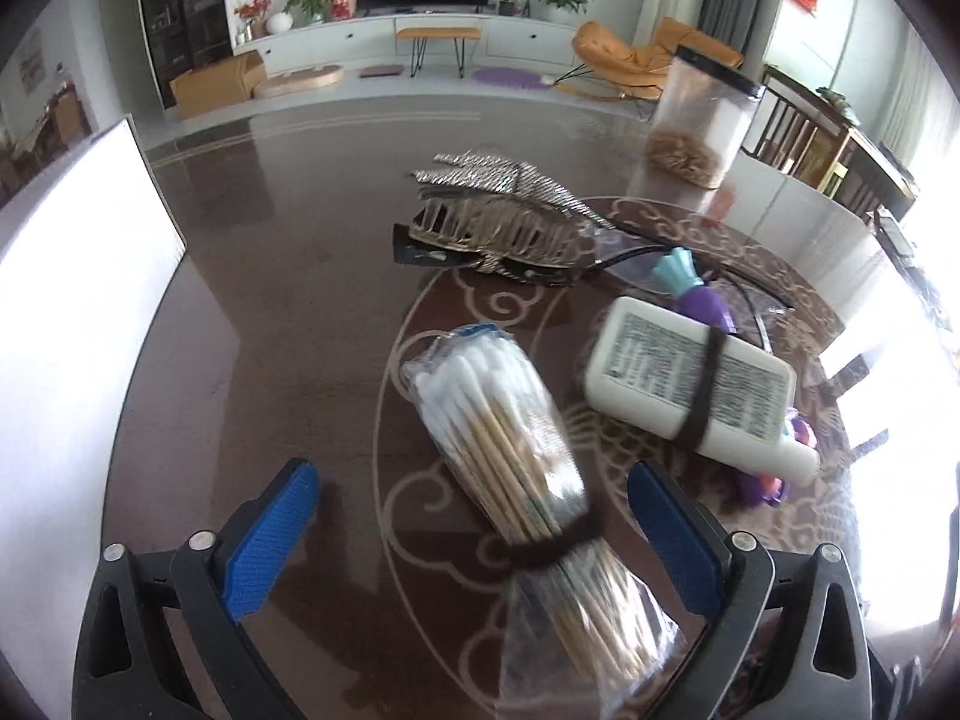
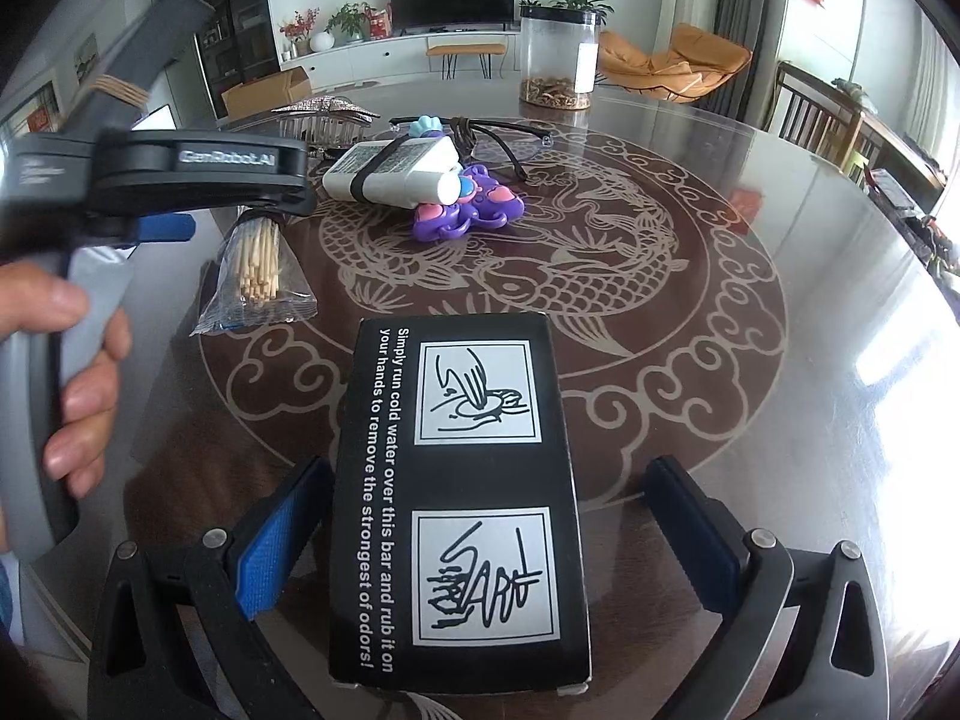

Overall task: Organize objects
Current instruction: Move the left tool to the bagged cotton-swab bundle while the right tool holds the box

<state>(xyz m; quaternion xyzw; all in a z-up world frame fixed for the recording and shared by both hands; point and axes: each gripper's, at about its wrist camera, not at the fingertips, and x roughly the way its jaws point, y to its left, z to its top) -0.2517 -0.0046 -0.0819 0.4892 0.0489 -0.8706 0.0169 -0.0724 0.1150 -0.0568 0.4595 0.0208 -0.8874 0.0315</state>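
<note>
Blue pads: your left gripper (image 1: 474, 531) spread around cotton swab pack (image 1: 510, 450), lower centre, untouched.
Right gripper (image 2: 486, 540): spread beside black box (image 2: 462, 498).
Next: close on swabs.

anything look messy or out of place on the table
Yes: the white bottle lies on its side, propped across the purple toy rather than flat on the table. The glasses and hair clip are jumbled just behind it.
</note>
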